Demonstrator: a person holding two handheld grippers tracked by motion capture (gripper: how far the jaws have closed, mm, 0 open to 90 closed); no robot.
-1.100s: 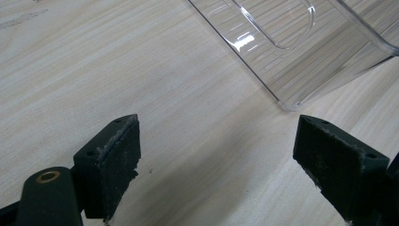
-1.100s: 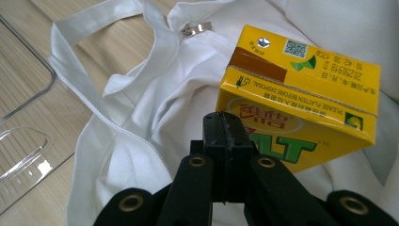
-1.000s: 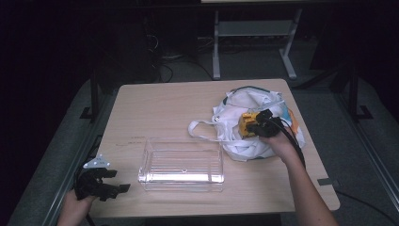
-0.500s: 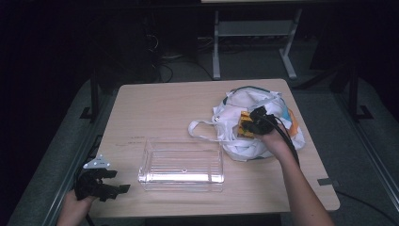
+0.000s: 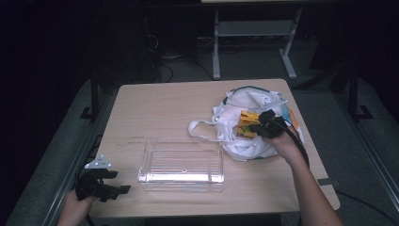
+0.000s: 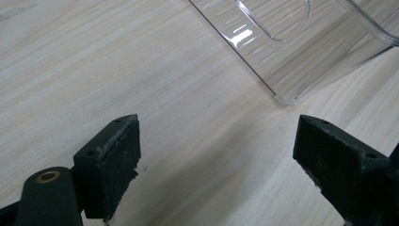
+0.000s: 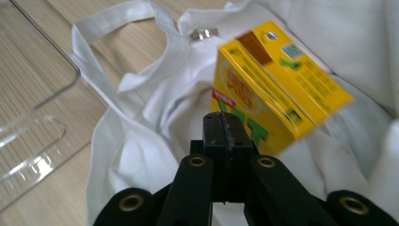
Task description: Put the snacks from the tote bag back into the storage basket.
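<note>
Object: yellow printed cardboard carton (image 7: 277, 80), tilted above crumpled white cloth bag (image 7: 155, 117) | right gripper (image 7: 228, 123): jaws pinched together on carton's lower edge | advice: thin grip, lift slowly, steer to ribbed clear plastic bin (image 5: 182, 163) | left gripper (image 6: 216, 165): jaws apart, empty, over pale wood-grain table (image 6: 117, 70)

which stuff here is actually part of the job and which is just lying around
In the job:
- yellow cardboard box, pinched at its edge by the right gripper
- white cloth bag under the box
- clear plastic bin beside the bag

Lying about:
- left gripper, open over the light wooden table, holding nothing
- metal stand on the floor behind
</note>
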